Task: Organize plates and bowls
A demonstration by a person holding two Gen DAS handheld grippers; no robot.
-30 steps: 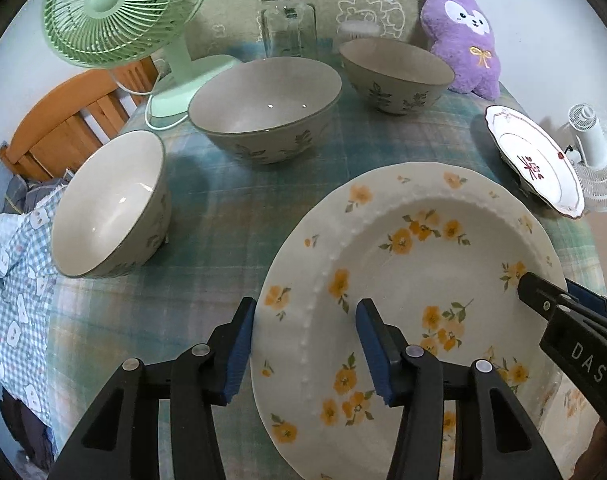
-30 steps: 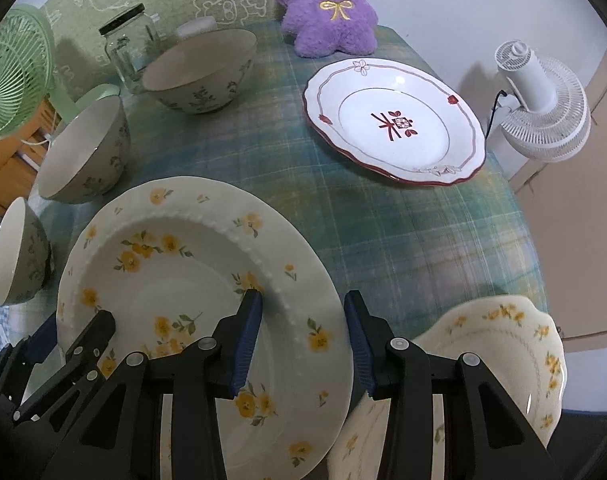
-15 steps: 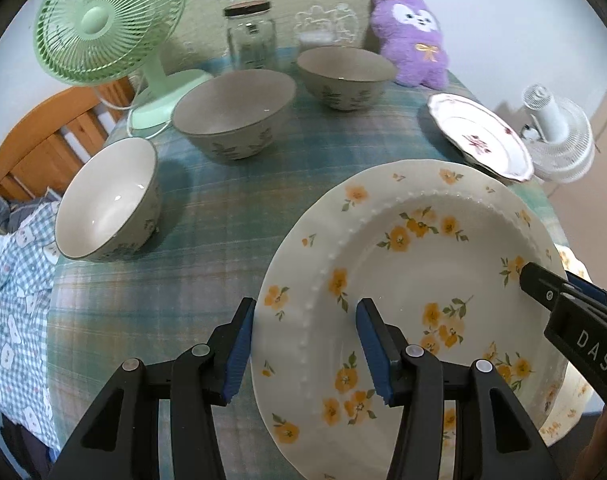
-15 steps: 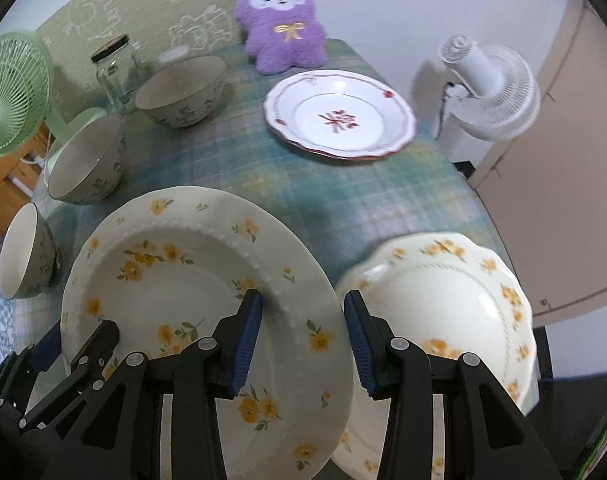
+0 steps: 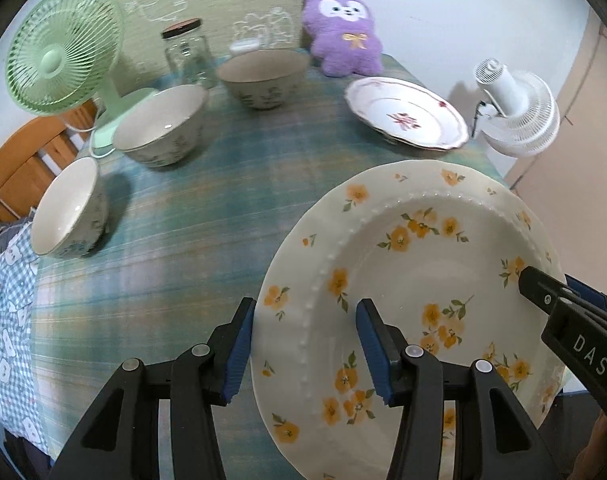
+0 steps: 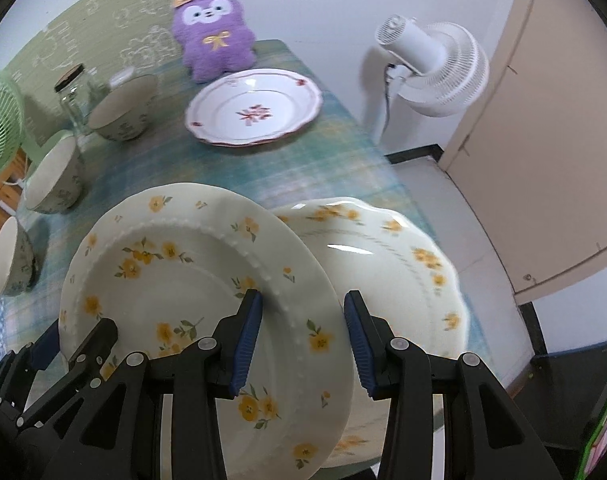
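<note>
The flowered plate (image 6: 191,280) is clamped by its rim on both sides, by the left tongs (image 5: 305,344) and the right tongs (image 6: 301,338), and is held tilted at lower centre, overlapping a scalloped plate (image 6: 387,264) at the desk (image 6: 343,160) edge. Bare cloth is left mid-frame; three bowls (image 5: 159,124) are ranged at upper left, a red-rimmed plate (image 6: 255,112) above.

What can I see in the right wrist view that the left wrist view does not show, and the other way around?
Only the right wrist view shows the scalloped yellow-flower plate lying under the carried one, and the floor and door. Only the left wrist view shows the wooden chair and checked cloth. Both show the beaded yellow-flower plate held at opposite rims by the left gripper and right gripper, three bowls, the red-rimmed plate, purple toy.
</note>
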